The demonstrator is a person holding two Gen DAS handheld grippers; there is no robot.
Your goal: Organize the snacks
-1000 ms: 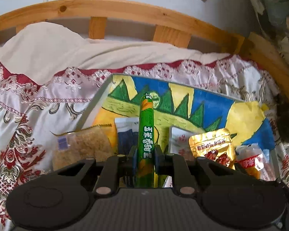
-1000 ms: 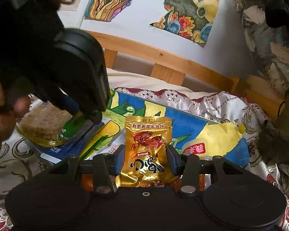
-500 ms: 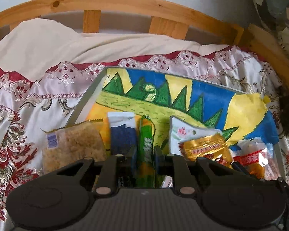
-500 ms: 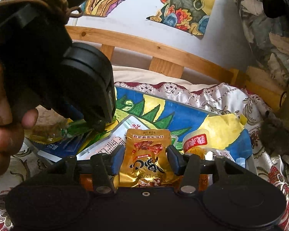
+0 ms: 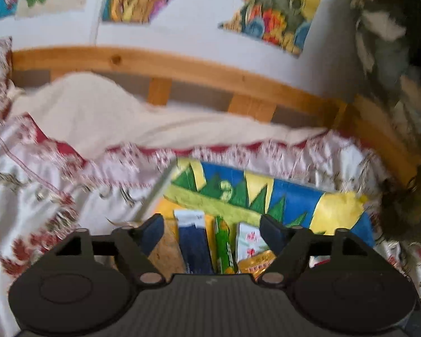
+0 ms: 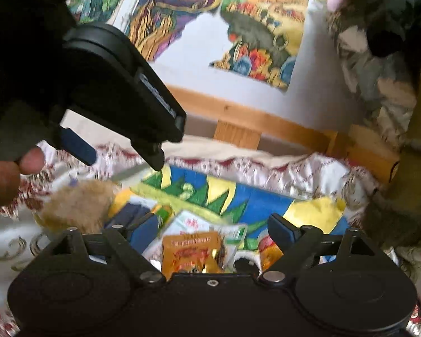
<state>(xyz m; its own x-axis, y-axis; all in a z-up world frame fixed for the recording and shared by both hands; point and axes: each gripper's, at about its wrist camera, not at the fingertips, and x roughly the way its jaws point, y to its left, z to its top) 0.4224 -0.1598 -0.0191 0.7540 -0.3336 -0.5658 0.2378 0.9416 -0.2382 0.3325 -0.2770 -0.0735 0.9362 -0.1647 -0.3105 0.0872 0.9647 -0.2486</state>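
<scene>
While both jaws opening, left gripper (image 5: 212, 226) & right gripper (image 6: 212, 229) grip nothing (snacks lie on tray (image 5: 294, 193)).

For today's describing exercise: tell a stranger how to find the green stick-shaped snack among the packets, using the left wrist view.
Start at the colourful painted board lying on the patterned bedcover, below the wooden bed rail. A row of packets lies along its near edge. The green stick snack lies between a dark blue packet and a white one; it alone is narrow, tube-like and bright green.
</scene>
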